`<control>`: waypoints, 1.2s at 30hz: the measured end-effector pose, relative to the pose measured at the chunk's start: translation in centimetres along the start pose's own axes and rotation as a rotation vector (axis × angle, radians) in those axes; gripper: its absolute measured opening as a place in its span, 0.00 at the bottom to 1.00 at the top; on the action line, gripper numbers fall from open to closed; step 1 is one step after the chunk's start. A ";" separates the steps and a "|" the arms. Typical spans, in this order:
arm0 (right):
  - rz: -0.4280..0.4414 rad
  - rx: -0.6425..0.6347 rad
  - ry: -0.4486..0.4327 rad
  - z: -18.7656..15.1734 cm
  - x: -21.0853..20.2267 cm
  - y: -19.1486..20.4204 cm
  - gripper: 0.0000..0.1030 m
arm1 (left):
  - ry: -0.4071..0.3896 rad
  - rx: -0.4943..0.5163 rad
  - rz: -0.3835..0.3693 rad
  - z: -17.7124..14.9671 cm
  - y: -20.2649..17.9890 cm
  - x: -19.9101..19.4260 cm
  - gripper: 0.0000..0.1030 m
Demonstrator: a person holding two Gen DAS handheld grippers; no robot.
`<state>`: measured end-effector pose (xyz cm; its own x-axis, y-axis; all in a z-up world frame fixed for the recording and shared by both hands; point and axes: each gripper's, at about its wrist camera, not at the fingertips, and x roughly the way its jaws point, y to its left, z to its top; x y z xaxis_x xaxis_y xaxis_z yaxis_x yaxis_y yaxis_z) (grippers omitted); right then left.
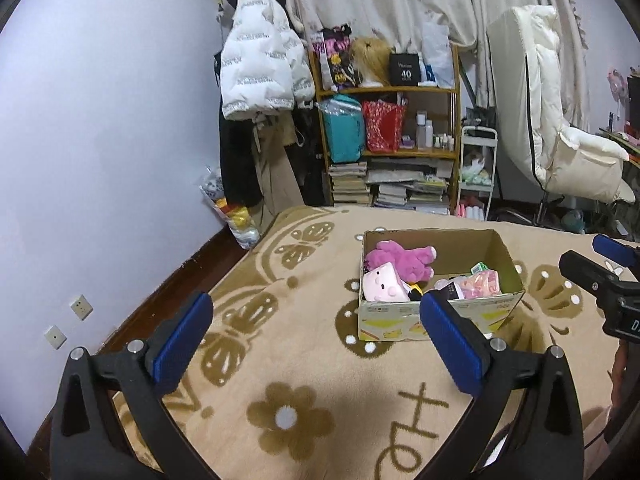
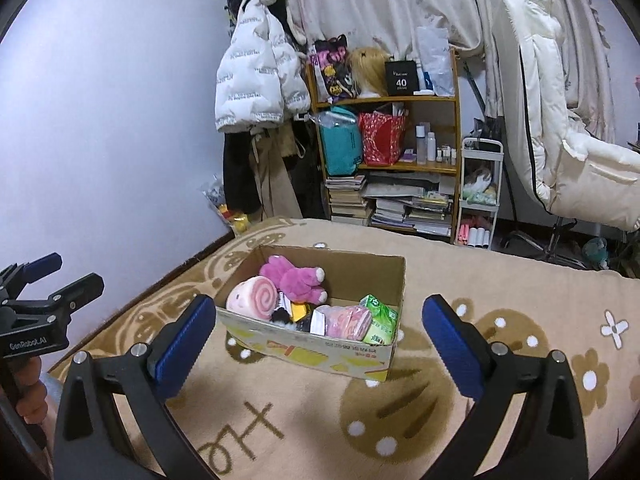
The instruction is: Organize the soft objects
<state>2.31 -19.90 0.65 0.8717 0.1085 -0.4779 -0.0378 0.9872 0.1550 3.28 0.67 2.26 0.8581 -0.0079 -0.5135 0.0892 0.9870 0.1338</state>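
A cardboard box sits on the beige patterned blanket. Inside lie a purple plush, a pink face pillow, a pink pack and a green tissue pack. My left gripper hovers open and empty in front of the box, to its left. My right gripper stands open and empty, its fingers on either side of the box but nearer the camera. Each gripper shows at the edge of the other's view.
Beyond the bed stand a wooden shelf with bags, bottles and stacked books, a coat rack with a white puffer jacket, a small white cart and a white padded chair. The wall is at left.
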 end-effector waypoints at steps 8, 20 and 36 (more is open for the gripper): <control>0.014 0.048 -0.067 -2.3 -2.2 -0.9 1.00 | -0.090 -0.001 0.004 -1.5 0.0 -3.1 1.00; -0.023 0.037 -0.078 -4.7 -3.1 -2.6 1.00 | -0.059 -0.005 -0.026 -2.7 -0.8 -2.4 1.00; -0.031 0.013 -0.053 -6.7 -2.0 -2.9 1.00 | -0.030 0.004 -0.035 -3.7 -1.6 -0.8 1.00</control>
<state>-2.57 -22.23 -4.65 0.8969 0.0717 -0.4364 -0.0048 0.9883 0.1524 0.59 -0.33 -0.70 0.8693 -0.0476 -0.4919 0.1214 0.9854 0.1192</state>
